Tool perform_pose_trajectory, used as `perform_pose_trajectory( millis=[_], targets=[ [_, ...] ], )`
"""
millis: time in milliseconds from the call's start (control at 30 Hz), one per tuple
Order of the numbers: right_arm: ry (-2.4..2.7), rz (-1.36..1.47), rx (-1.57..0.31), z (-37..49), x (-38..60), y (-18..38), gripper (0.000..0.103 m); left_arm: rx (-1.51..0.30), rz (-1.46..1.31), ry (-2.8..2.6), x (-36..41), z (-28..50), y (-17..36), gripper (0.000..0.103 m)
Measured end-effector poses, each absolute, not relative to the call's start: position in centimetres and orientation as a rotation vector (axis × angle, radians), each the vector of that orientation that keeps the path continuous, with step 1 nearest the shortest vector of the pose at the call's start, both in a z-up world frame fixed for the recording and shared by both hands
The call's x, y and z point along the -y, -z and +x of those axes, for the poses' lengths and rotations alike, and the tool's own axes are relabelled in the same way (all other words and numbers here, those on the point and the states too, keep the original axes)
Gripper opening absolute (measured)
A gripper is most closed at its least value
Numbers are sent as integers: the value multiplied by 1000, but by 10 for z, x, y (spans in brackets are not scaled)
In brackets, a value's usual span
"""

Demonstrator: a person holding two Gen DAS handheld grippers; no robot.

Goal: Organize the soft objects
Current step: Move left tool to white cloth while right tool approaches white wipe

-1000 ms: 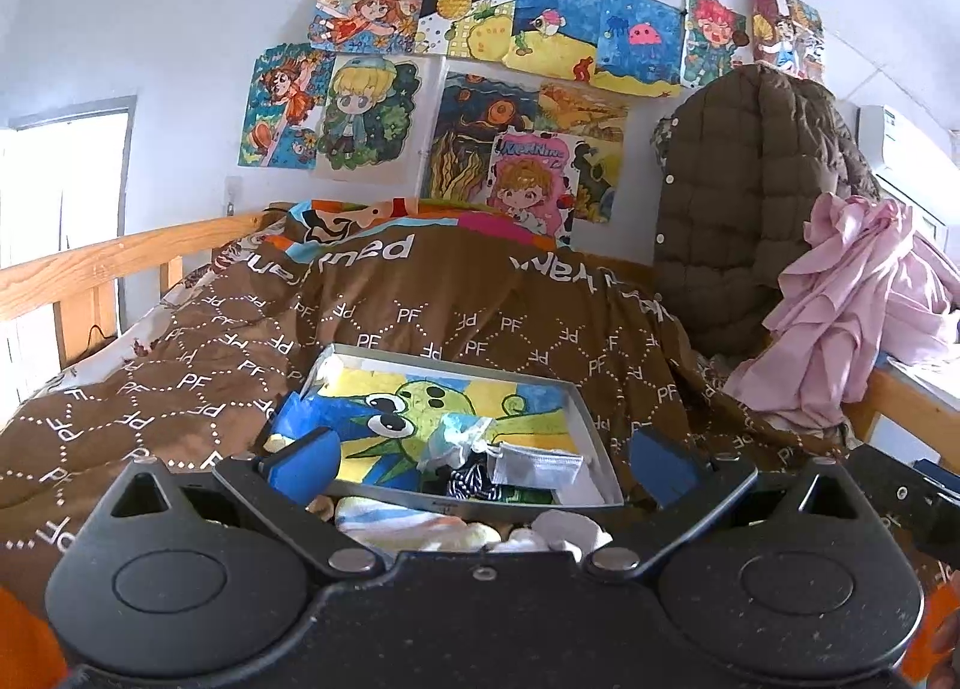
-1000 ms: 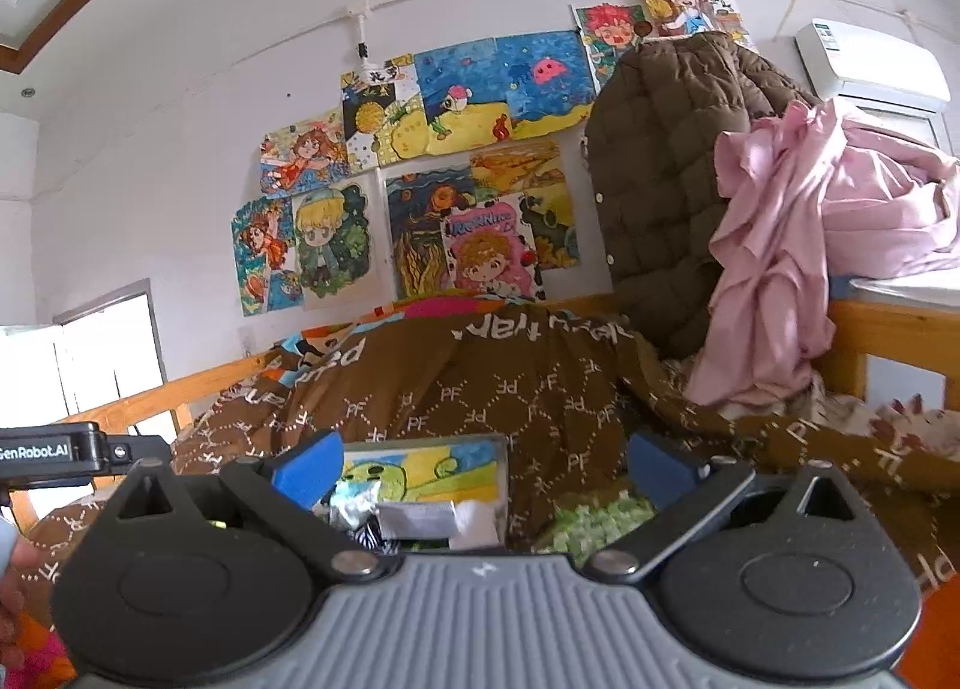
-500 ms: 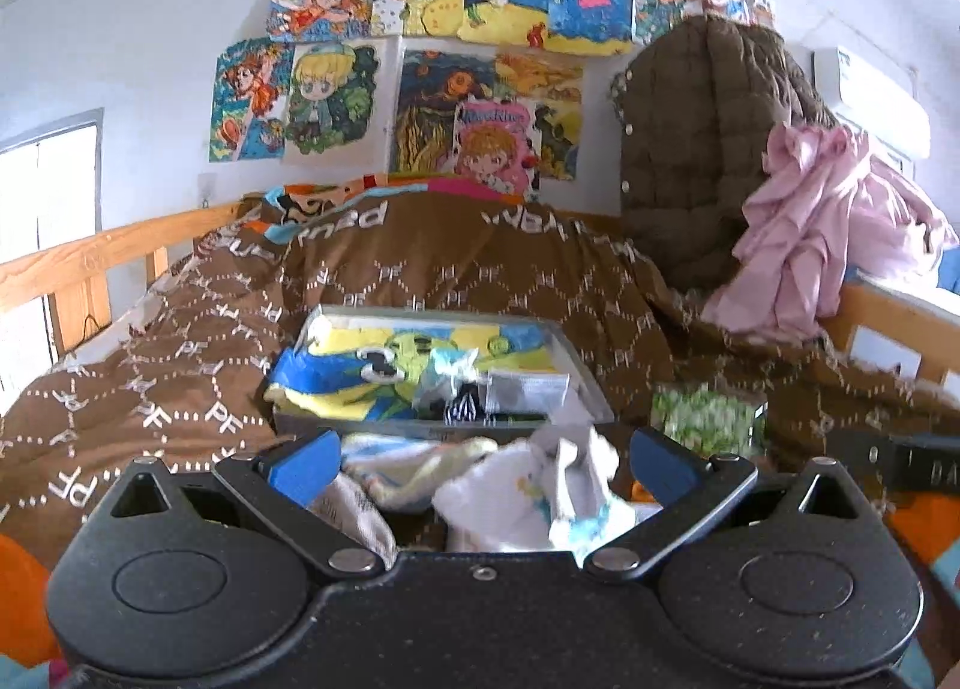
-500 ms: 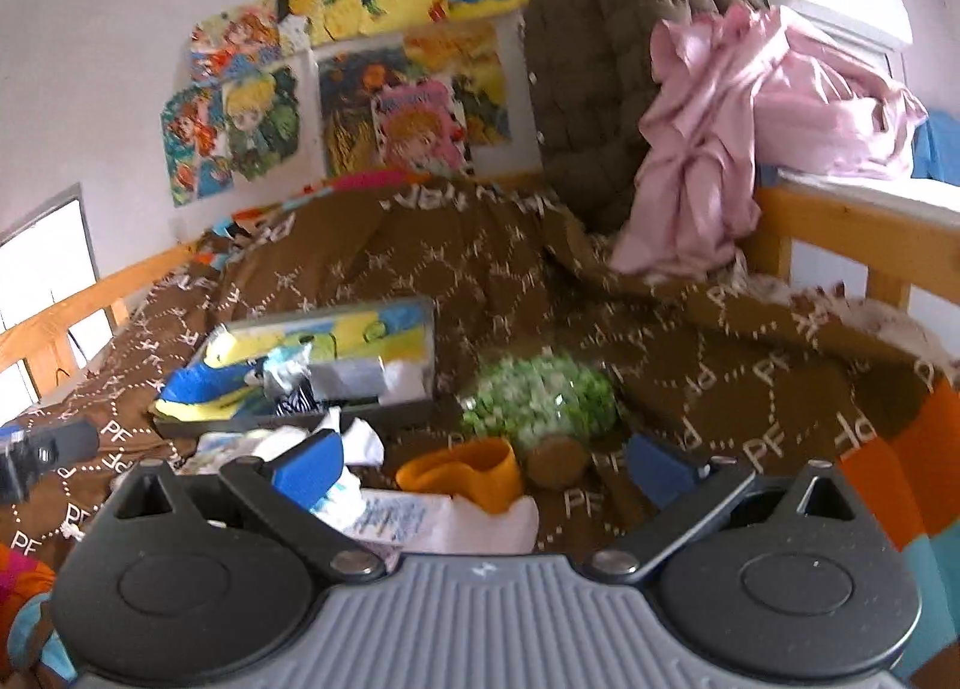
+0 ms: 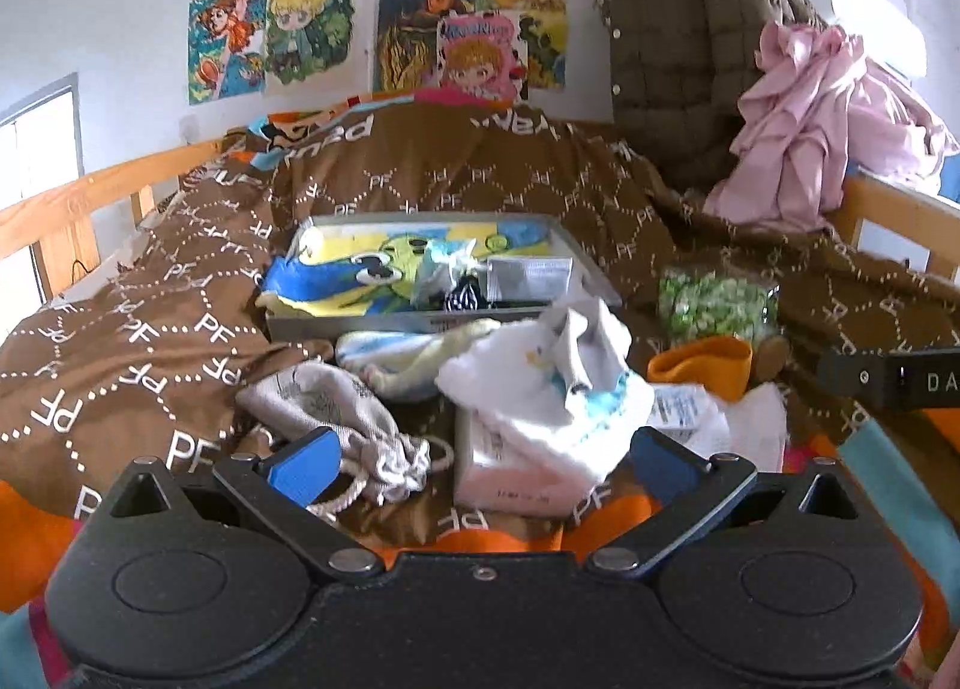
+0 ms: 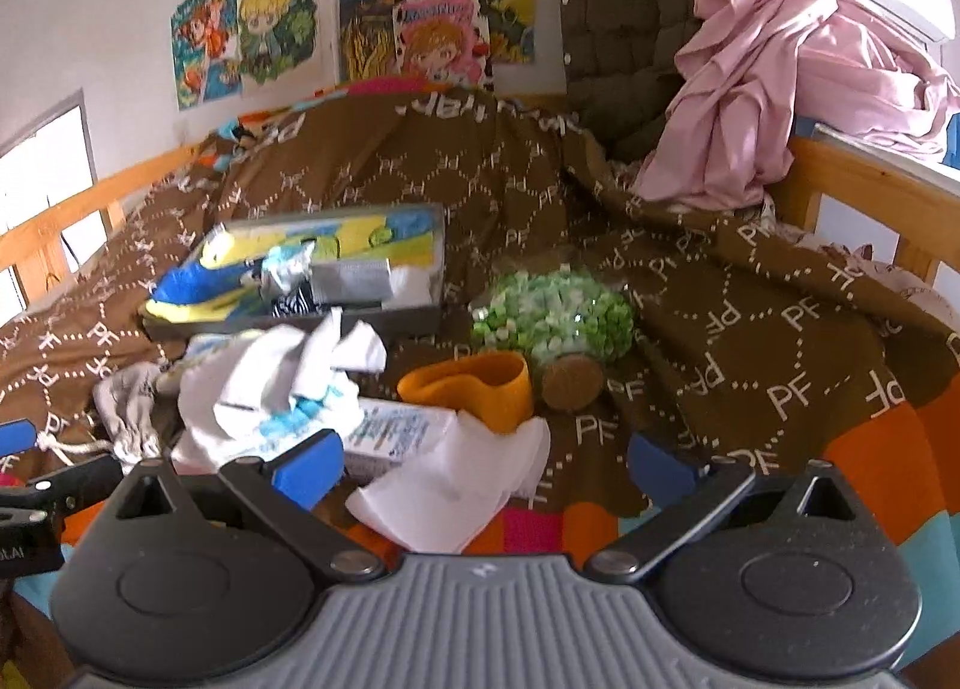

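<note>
A grey tray (image 5: 420, 321) (image 6: 414, 314) with a blue-and-yellow cartoon cloth and small packets sits on the brown quilt. In front of it lie a white-and-blue crumpled cloth (image 5: 552, 389) (image 6: 270, 383), a grey drawstring pouch (image 5: 336, 413) (image 6: 129, 407), a pale rolled cloth (image 5: 408, 350), a tissue pack (image 5: 510, 473), a flat white cloth (image 6: 456, 485) and an orange band (image 5: 705, 368) (image 6: 474, 386). My left gripper (image 5: 480, 464) is open and empty, just short of the pouch and white cloth. My right gripper (image 6: 486, 464) is open and empty over the flat white cloth.
A glass jar (image 5: 714, 305) (image 6: 555, 317) of green bits with a cork lies right of the tray. A pink garment (image 6: 780, 83) and brown quilted coat (image 5: 690, 47) hang over the wooden bed rail (image 6: 852, 179) at right. A rail (image 5: 90, 197) runs along the left.
Both grippers have tilted down and drawn back, so the loose cloths, pouch, orange band and jar in front of the tray have come into view. Both stay open.
</note>
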State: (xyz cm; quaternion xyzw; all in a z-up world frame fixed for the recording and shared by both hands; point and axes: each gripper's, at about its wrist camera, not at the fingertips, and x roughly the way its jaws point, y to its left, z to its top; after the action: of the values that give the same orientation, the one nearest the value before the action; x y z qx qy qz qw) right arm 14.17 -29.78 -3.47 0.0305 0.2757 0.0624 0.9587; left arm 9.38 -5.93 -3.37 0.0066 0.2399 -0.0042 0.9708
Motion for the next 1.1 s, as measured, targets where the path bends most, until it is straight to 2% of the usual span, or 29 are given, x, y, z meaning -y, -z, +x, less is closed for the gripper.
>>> perform_pose_trajectory(
  millis=[1100],
  targets=[
    [-283, -95, -700, 154, 263, 55, 103, -564, 38, -8, 52, 117, 52, 102]
  ],
)
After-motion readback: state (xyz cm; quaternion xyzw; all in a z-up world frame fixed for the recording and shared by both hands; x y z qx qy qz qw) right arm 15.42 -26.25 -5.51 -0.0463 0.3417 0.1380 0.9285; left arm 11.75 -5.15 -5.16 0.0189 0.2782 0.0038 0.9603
